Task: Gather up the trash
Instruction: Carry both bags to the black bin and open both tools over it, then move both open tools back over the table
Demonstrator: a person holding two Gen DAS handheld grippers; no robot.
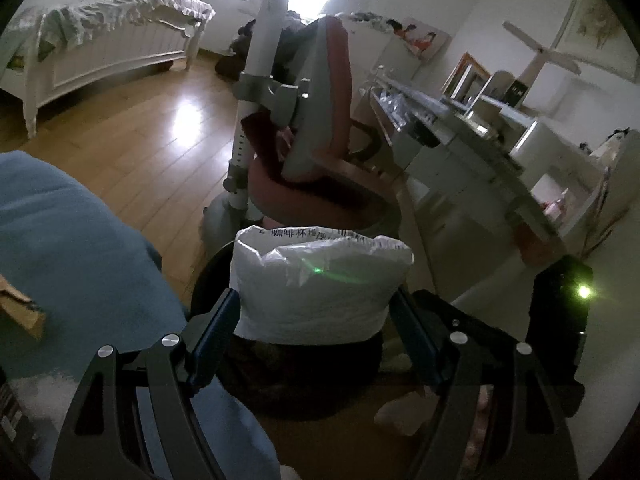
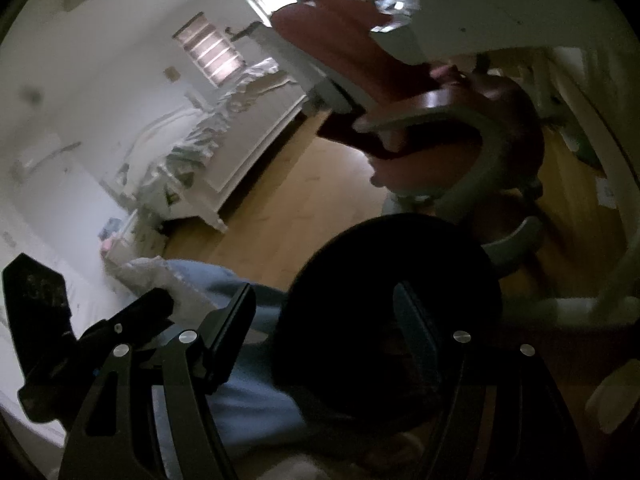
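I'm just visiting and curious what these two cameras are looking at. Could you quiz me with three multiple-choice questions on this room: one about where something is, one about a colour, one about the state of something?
1. Where is the white plastic bag?
A. On the bed
B. Between the left gripper's fingers, over a dark round bin
C. On the desk

2. What colour is the chair's padding?
A. Red
B. Green
C. Yellow

3. How does the right gripper stand?
A. Clamped on a bottle
B. Jaws apart, over the bin's dark rim
C. Out of sight

Answers: 1 B, the bag sits between the blue pads. 2 A, seat and back are red. 3 B, the fingers stand wide apart.
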